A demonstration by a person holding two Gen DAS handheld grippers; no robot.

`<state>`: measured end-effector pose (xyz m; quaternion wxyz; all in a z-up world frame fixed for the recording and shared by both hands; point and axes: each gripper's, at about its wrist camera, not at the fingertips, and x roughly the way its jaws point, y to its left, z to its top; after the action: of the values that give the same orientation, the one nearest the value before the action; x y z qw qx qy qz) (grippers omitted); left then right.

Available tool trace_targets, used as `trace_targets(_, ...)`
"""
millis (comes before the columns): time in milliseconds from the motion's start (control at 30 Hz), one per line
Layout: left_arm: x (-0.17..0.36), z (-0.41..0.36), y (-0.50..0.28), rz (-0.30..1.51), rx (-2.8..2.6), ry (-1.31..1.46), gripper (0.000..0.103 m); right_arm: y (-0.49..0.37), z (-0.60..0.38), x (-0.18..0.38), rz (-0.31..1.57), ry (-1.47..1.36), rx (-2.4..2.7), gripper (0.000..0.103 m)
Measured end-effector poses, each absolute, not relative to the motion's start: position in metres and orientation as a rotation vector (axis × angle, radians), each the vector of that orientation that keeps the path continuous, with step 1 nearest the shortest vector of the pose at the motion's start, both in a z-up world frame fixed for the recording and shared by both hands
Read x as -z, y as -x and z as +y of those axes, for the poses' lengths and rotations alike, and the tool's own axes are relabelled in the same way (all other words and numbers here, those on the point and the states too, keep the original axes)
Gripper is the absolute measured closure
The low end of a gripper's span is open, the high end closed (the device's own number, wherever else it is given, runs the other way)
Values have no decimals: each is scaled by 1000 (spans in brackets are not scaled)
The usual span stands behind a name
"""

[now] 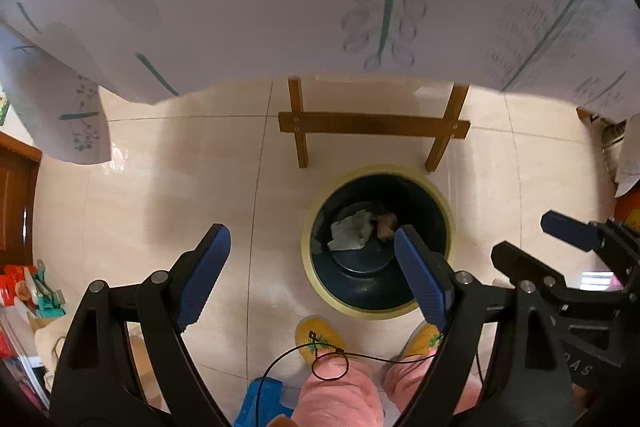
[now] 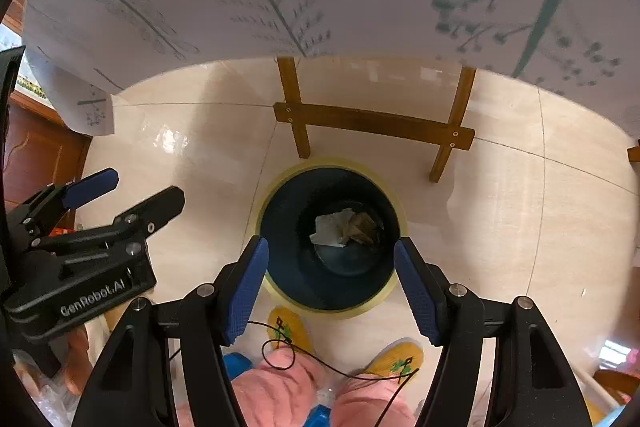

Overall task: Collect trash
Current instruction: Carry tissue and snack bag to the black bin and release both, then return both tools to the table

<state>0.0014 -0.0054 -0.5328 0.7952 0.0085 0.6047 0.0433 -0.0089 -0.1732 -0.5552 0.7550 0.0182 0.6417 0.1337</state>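
Both grippers, left (image 1: 312, 273) and right (image 2: 330, 289), spread empty above bin (image 2: 280, 195); crumpled paper (image 2: 330, 229), seemingly light and soft, pinches anywhere.

black frames | blue ribbed jaws | silver screws | pink trousers (image 1: 340, 395)

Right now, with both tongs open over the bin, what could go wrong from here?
1. The thin black cord loops across the pink-trousered knees and could snag the right tongs.
2. The left tongs sit partly beside the dark round bin, so a drop could land on the beige tiled floor.
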Motion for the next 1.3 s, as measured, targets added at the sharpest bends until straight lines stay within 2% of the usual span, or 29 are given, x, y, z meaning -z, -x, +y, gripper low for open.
trace_targets(367,408,-2,12,1256,-147,17,21,22,-185,443,1362,-71,-312,37)
trace_targets(833,191,-22,32,1088,-233,-1,21,28,-198,215,1184,-22,-404,37)
trace_targets(1067,123,-20,33,1009,-260,25,21,23,-207,124,1043,8,-434,37)
trace_targets(1300,71,-9,10,953,-283,0,21,5,-212,72,970,25,-397,37)
